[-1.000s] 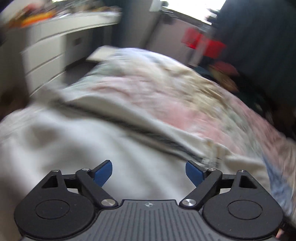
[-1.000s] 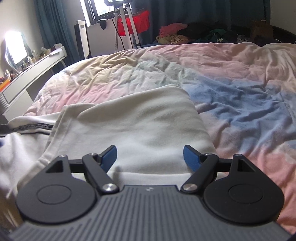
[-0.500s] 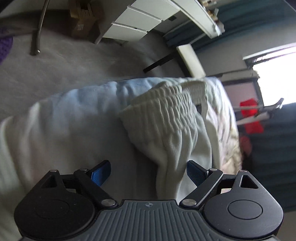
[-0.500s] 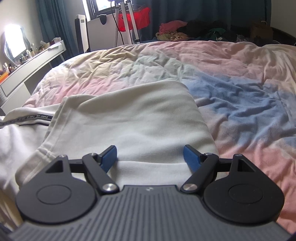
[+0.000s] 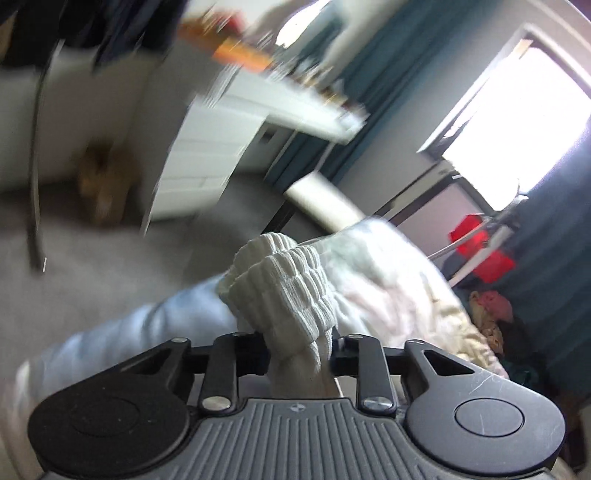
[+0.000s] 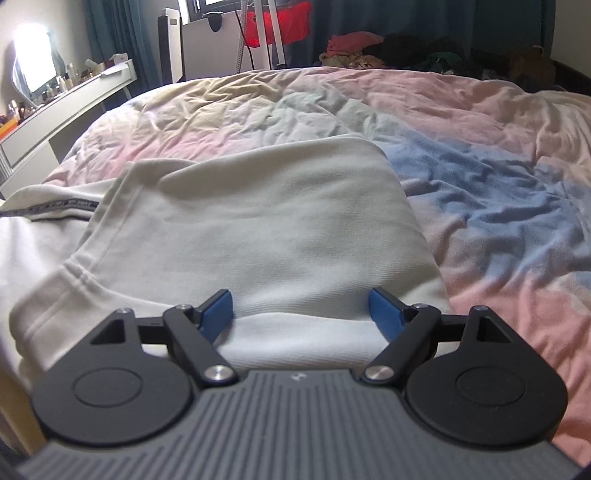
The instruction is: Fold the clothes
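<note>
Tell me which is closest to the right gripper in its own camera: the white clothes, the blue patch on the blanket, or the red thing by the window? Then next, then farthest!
1. The white clothes: right under the open right gripper, in front of its fingers.
2. The blue patch: on the blanket, farther off to the right.
3. The red thing: beyond the bed, by the window.

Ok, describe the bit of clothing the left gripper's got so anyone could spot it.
Start at the pastel bed, near its edge. The left gripper has its jaws shut on a cuff. It's chunky ribbed white knit, unlike the smooth quilt behind.
</note>
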{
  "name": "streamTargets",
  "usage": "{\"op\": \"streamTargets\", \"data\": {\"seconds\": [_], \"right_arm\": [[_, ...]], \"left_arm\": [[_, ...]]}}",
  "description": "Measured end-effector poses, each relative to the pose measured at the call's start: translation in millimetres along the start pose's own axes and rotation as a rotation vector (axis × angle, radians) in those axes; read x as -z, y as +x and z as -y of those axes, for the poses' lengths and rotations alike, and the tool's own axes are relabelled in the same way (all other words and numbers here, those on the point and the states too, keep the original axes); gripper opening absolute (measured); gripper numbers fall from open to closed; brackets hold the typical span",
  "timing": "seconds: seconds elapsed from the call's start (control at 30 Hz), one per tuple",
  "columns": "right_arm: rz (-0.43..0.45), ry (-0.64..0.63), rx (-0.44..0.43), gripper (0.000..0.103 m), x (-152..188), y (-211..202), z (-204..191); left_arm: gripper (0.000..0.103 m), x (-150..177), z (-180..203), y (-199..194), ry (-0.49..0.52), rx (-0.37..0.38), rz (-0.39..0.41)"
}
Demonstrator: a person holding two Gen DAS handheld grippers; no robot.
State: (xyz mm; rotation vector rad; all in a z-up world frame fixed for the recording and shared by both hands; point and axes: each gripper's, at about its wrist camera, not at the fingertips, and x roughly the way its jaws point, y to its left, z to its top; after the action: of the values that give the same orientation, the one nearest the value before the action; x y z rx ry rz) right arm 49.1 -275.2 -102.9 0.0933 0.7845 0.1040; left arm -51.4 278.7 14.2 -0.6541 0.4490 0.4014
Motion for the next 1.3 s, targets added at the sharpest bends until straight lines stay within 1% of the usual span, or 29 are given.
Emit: {"op": "streamTargets", "data": {"seconds": [0.07,0.13,0.2,0.27,0.33,0.43,0.53,0.6,0.7,0.77,0.8,0.87,0.9,0.97,1.03,1.07,1.13,1.17,1.2,1.23,1.3], "right_arm": [[-0.001,0.016,-0.004,0.081,-3,-4,3],[0.006,0.06,-0.017,0.081,-7,-9,9],[0.019,0.128,-0.036,0.081,-10,-13,19],[0.032,0.189,-0.049,0.081,-13,-18,28],[0.05,0.21,-0.032,0.081,-16,-21,35],[0.083,0.24,-0.015,0.081,-22,-28,48],[0.13,0.332,-0.022,0.081,-29,-37,71],[0.162,0.401,-0.034,0.081,-31,-43,89],[0.205,0.537,-0.022,0.081,-28,-50,129],[0.225,0.652,-0.005,0.084,-23,-52,157],[0.234,0.716,-0.011,0.084,-18,-52,169],[0.257,0.837,-0.028,0.084,-9,-54,189],[0.265,0.877,-0.032,0.084,-5,-54,196],[0.274,0.911,-0.029,0.084,-2,-50,202],[0.267,0.909,-0.048,0.084,-5,-42,201],[0.26,0.901,-0.069,0.084,-7,-37,199],[0.264,0.89,-0.115,0.084,-9,-31,196],[0.278,0.886,-0.128,0.084,-9,-31,195],[0.292,0.881,-0.14,0.084,-10,-30,194],[0.306,0.876,-0.153,0.084,-10,-30,193],[0.324,0.884,-0.182,0.084,-11,-28,191]], "left_arm": [[0.024,2,39,-16,0.058,0.036,0.068],[0.024,6,77,-34,0.087,0.092,0.124],[0.024,11,120,-48,0.087,0.138,0.157],[0.023,19,163,-60,0.111,0.18,0.185],[0.022,32,210,-70,0.154,0.222,0.211],[0.022,61,279,-72,0.233,0.28,0.236],[0.022,105,335,-75,0.321,0.327,0.251],[0.022,141,366,-74,0.379,0.356,0.255],[0.022,208,401,-65,0.489,0.387,0.242],[0.022,253,411,-56,0.545,0.413,0.233],[0.022,275,414,-50,0.577,0.426,0.225],[0.022,316,417,-34,0.656,0.446,0.195],[0.022,336,417,-26,0.693,0.452,0.167],[0.024,366,415,-5,0.754,0.466,0.071],[0.026,375,412,10,0.784,0.501,-0.037],[0.032,376,410,17,0.794,0.522,-0.091],[0.048,379,407,30,0.813,0.563,-0.2],[0.069,381,406,36,0.822,0.584,-0.255],[0.089,377,401,40,0.823,0.593,-0.282],[0.094,370,394,40,0.815,0.593,-0.284],[0.095,338,377,55,0.788,0.6,-0.327]]}}
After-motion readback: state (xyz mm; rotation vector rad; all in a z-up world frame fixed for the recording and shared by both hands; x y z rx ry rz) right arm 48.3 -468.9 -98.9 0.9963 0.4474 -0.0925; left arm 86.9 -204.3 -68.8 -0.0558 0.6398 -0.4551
